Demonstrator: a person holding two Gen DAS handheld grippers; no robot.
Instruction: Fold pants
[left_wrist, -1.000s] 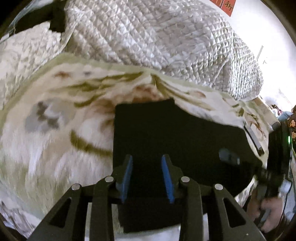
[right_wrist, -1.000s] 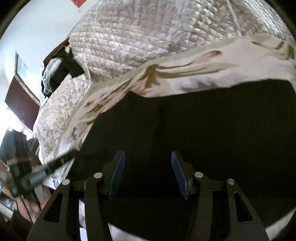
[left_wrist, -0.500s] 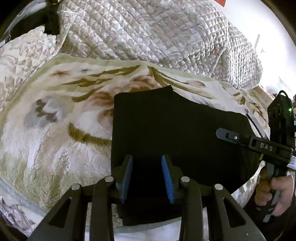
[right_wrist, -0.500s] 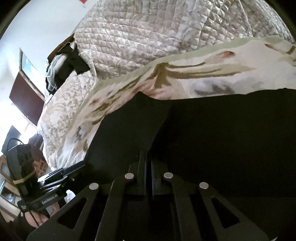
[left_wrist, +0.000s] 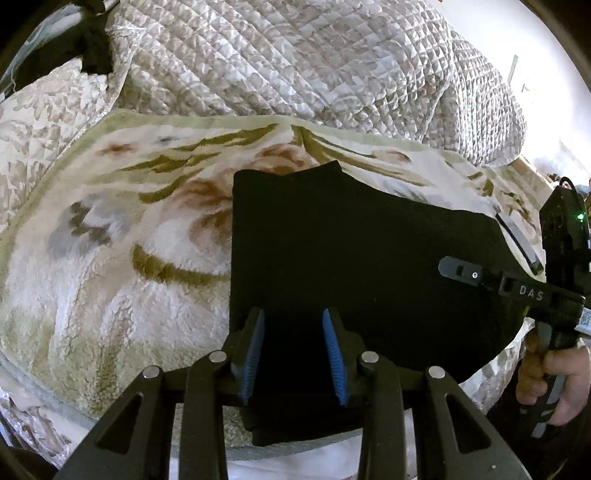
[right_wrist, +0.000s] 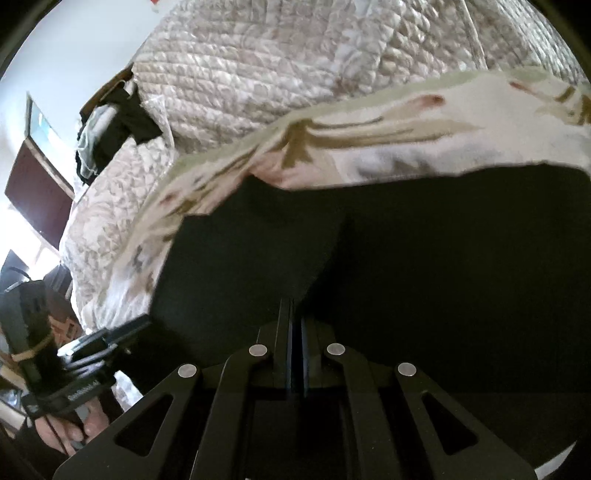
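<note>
The black pants (left_wrist: 351, 258) lie folded flat on a floral fleece blanket (left_wrist: 110, 277) on the bed. My left gripper (left_wrist: 293, 354) is open, its blue pads over the near left edge of the pants, holding nothing. My right gripper (right_wrist: 294, 339) is shut on a raised fold of the black pants (right_wrist: 424, 251) at their near edge. The right gripper also shows at the right of the left wrist view (left_wrist: 454, 267), and the left gripper at the lower left of the right wrist view (right_wrist: 125, 328).
A quilted cream bedspread (left_wrist: 295, 62) is heaped behind the blanket. Dark clothes (right_wrist: 118, 125) lie at the far left by a brown headboard (right_wrist: 37, 192). The bed's near edge runs just under both grippers.
My right gripper went from open to shut on the pants edge and now lifts a fold. My left gripper stayed open and barely moved.
</note>
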